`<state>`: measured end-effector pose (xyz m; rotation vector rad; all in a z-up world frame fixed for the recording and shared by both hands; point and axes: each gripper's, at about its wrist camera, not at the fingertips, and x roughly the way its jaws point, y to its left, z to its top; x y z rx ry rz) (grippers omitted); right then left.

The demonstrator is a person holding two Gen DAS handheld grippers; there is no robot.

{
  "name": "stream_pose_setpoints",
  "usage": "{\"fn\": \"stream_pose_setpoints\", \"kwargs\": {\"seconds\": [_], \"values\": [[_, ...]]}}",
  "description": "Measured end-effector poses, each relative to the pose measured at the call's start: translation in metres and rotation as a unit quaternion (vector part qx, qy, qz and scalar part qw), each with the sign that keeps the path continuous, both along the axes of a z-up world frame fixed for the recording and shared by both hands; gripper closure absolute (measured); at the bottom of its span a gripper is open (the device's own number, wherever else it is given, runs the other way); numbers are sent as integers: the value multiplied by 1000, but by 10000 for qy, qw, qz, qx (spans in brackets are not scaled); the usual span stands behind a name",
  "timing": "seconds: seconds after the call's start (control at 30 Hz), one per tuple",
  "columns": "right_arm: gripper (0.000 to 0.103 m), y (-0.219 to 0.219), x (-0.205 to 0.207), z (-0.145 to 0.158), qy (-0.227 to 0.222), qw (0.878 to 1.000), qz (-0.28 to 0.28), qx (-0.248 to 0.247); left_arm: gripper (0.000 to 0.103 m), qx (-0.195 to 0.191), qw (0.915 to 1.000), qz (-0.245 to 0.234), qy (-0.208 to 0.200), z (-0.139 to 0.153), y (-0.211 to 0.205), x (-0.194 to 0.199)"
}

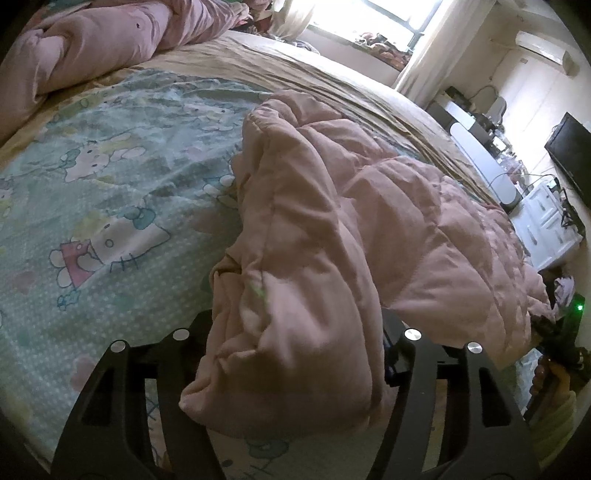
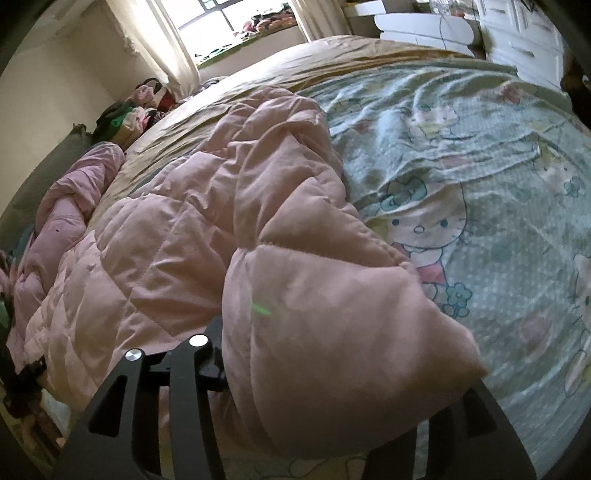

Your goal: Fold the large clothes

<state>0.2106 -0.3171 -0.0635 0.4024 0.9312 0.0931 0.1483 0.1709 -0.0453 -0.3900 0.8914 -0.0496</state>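
Nearest the left wrist camera, the left gripper [image 1: 295, 332] is being held with its black fingers [image 1: 397, 347] spread partway, and a thick fold of the pink quilted garment [image 1: 332, 229] is lying between them; whether the pads are pressing on it cannot be told. Seen from the right wrist, the right gripper [image 2: 332, 354] is likewise being kept partway open, a padded corner of the same garment [image 2: 207, 221] bulging between its fingers [image 2: 207, 354], grip uncertain. The garment is being spread, rumpled, across the cartoon-cat bedsheet [image 1: 110, 192]. Beyond it, a tan cover [image 1: 295, 62] is being shown over the far side of the bed, with a bunched pink duvet [image 1: 92, 44] lying near the bright curtained window [image 1: 369, 14].
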Motion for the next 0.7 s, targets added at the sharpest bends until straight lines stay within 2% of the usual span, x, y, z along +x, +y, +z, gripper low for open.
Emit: {"fn": "stream_pose_setpoints", "kwargs": {"seconds": [0.13, 0.27, 0.37, 0.6, 0.63, 0.7], "values": [[48, -3, 0, -2, 102, 9999, -32, 65, 43, 45, 10000, 33, 43, -2, 1, 1], [35, -9, -3, 5, 151, 9997, -143, 89, 39, 94, 9999, 93, 61, -2, 2, -1], [32, -15, -8, 13, 120, 9997, -189, 3, 35, 161, 9998, 126, 46, 3, 2, -5], [28, -20, -20, 31, -53, 9995, -136, -274, 25, 417, 9980, 408, -245, 30, 11, -22], [27, -19, -19, 32, -40, 9995, -131, -272, 21, 485, 9972, 470, -318, 35, 13, -26], [20, -21, -21, 34, -30, 9990, -198, -399, 19, 631, 9955, 547, -441, 45, 14, -31]]}}
